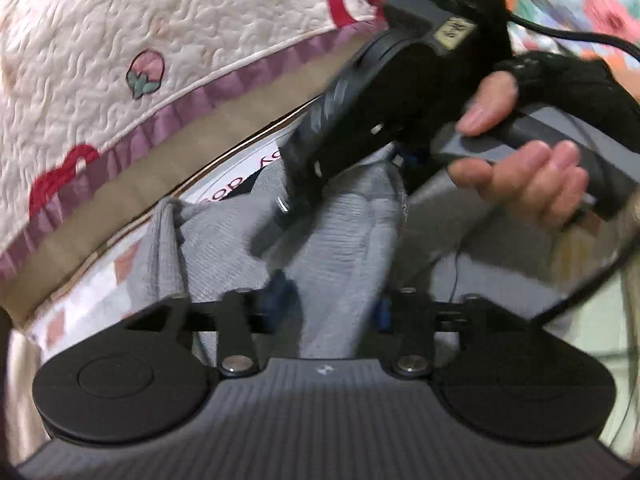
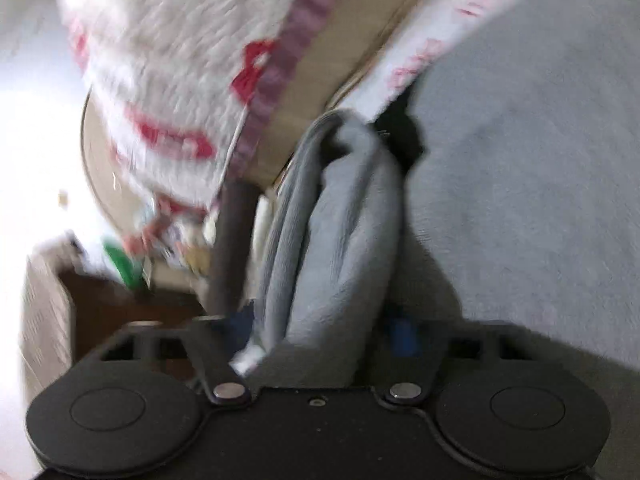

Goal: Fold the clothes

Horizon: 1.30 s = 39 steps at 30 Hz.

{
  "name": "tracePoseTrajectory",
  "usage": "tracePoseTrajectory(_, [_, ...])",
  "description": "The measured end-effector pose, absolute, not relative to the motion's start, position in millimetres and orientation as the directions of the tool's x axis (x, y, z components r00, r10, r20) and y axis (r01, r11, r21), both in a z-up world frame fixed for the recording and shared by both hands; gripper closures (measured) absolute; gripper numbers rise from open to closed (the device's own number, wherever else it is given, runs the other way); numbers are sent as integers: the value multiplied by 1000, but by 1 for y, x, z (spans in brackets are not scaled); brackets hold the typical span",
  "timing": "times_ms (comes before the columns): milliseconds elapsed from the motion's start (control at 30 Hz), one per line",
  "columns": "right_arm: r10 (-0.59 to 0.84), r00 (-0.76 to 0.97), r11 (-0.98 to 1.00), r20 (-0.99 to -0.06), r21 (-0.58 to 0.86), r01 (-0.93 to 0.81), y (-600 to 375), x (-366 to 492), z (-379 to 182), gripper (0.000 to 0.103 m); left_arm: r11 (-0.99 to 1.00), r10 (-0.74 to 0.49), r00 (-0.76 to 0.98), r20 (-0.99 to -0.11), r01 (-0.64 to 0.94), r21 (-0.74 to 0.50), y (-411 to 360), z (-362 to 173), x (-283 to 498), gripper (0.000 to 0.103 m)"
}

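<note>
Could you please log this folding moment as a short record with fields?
garment: grey knit garment, bunched in a fold
right gripper: closed on the bunched fold
left gripper: garment between its fingers; grip unclear
hand: holds the right gripper's handle
surface: strawberry quilt beside the garment
image quality: motion blur in both views

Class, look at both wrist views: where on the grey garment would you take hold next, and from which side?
Grip the grey garment at its bunched, rolled ridge, coming in along the ridge from its near end. The folds stand up thick there, while the cloth alongside lies flat, giving fingers little to pinch.
</note>
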State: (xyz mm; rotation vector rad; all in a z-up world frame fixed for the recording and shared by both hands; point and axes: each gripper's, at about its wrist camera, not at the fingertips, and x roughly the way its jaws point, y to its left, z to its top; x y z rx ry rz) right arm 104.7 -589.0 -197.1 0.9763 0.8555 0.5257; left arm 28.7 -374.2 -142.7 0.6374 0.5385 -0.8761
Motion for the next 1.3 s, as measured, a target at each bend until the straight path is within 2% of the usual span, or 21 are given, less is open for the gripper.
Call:
tracePoseTrajectory(67, [695, 583, 552, -421, 832, -56, -582, 105, -188, 83, 491, -547, 521, -655, 834, 253, -360, -132, 30, 57])
tracePoseTrajectory(100, [679, 590, 582, -436, 810, -70, -579, 105, -184, 83, 520, -565, 519, -641, 828, 213, -350, -125, 32, 52])
tracePoseTrajectory(167, [658, 596, 618, -461, 783, -77, -578, 104, -178, 84, 638, -519, 547, -657, 759, 128, -332, -110, 43, 44])
tracePoseTrajectory(200, [653, 594, 624, -469, 778, -72, -578, 105, -176, 84, 686, -513, 542, -666, 725, 62, -320, -106, 51, 40])
tracePoseTrajectory(300, [642, 582, 641, -499, 766, -50, -582, 106, -177, 83, 781, -532, 502, -682, 603, -165, -283, -97, 75, 39])
tracePoseTrajectory(333, [634, 580, 653, -511, 756, -48, -582, 105, -177, 83, 798, -531, 502, -682, 567, -204, -275, -98, 81, 39])
tracePoseTrajectory(500, [618, 582, 666, -529, 745, -31, -585, 100, -179, 83, 846, -498, 465, -732, 445, -293, -259, -131, 104, 43])
tracePoseTrajectory(567, [614, 585, 666, -529, 746, -24, -587, 98, -180, 83, 838, -532, 459, -712, 408, -363, -254, -142, 113, 43])
tracePoseTrajectory(633, [617, 588, 662, -523, 749, -28, -589, 97, -181, 83, 834, -542, 475, -693, 408, -372, -257, -149, 124, 43])
tracePoseTrajectory(733, [617, 583, 682, -529, 729, -61, -582, 100, -180, 71, 813, -555, 421, -718, 459, -359, -272, -165, 147, 41])
tracePoseTrajectory(767, [618, 579, 679, -532, 733, -51, -580, 102, -184, 67, 817, -548, 414, -727, 453, -357, -275, -171, 150, 42])
tracePoseTrajectory(800, [620, 574, 672, -535, 739, -37, -578, 103, -188, 60, 827, -535, 417, -735, 437, -355, -278, -176, 152, 58])
tracePoseTrajectory(867, [609, 577, 683, -544, 729, -35, -575, 103, -193, 59, 841, -514, 431, -742, 422, -338, -283, -181, 152, 69])
tracePoseTrajectory(900, [602, 581, 692, -548, 721, -37, -573, 103, -194, 66, 844, -506, 446, -738, 430, -319, -285, -178, 147, 72])
tracePoseTrajectory(933, [595, 584, 700, -552, 713, -39, -571, 103, -196, 84, 835, -520, 448, -727, 448, -320, -288, -170, 143, 72])
tracePoseTrajectory(1033, [572, 653, 708, -495, 701, -89, -575, 86, -164, 85, 786, -585, 437, -683, 513, -345, -299, -137, 131, 76])
tracePoseTrajectory(1100, [564, 706, 692, -428, 712, -122, -581, 67, -132, 85, 727, -645, 404, -649, 586, -357, -315, -110, 123, 89])
tracePoseTrajectory(1133, [547, 729, 712, -411, 687, -147, -586, 54, -114, 85, 671, -685, 367, -629, 654, -349, -336, -90, 118, 90])
tracePoseTrajectory(1200, [496, 772, 784, -397, 587, -202, -596, 23, -76, 85, 597, -729, 260, -633, 693, -404, -385, -79, 117, 90])
tracePoseTrajectory(1233, [433, 788, 835, -438, 523, -169, -602, 12, -64, 85, 564, -745, 203, -635, 700, -438, -410, -77, 118, 90])
tracePoseTrajectory(1300, [246, 773, 926, -584, 377, -10, -616, -2, -57, 84, 520, -755, 114, -645, 703, -485, -450, -83, 117, 91])
